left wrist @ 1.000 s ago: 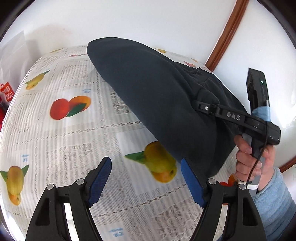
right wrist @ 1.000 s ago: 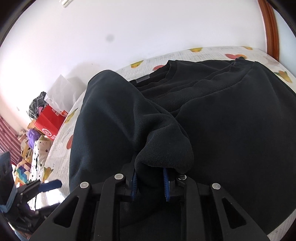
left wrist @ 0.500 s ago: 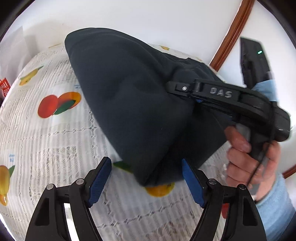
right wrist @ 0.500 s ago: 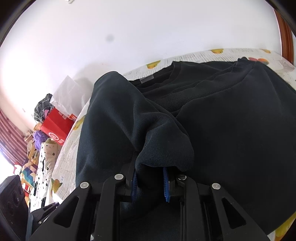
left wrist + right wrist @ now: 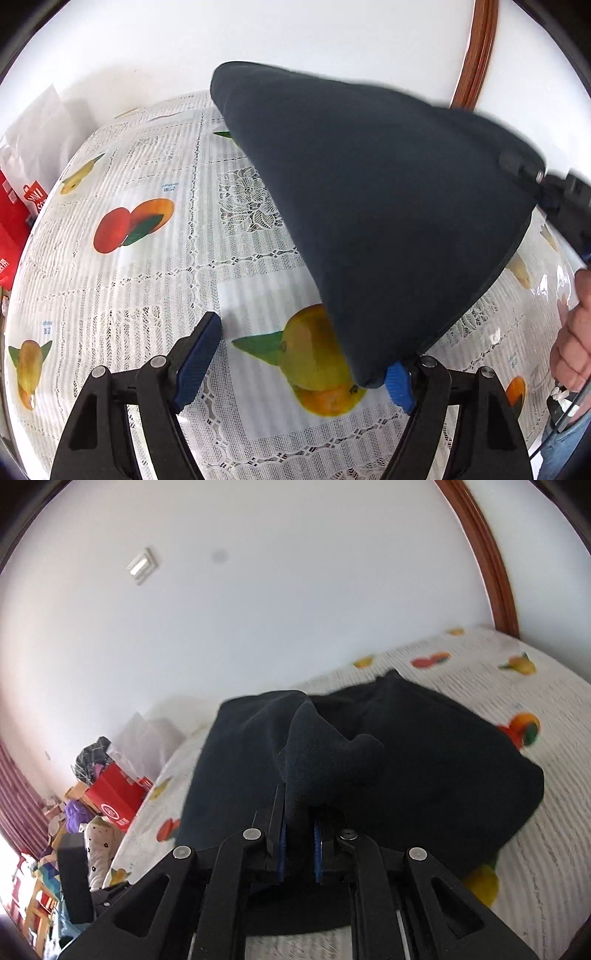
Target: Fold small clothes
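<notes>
A dark navy sweatshirt (image 5: 388,206) hangs lifted above the fruit-print tablecloth (image 5: 155,280). My right gripper (image 5: 299,843) is shut on a bunched fold of the sweatshirt (image 5: 424,760); it also shows at the right edge of the left wrist view (image 5: 554,188), held up by a hand. My left gripper (image 5: 295,354) is open and empty, low over the cloth. The sweatshirt's lowest corner hangs down over its right fingertip (image 5: 397,384).
A white wall lies behind the table, with a brown wooden frame (image 5: 476,48) at the right. A red bag (image 5: 14,221) and a white bag stand off the table's left side. Clutter and a red box (image 5: 114,797) lie on the left in the right wrist view.
My right gripper has lifted the sweatshirt and carried it to the right, so it hangs as a stretched sheet. My left gripper stays open.
</notes>
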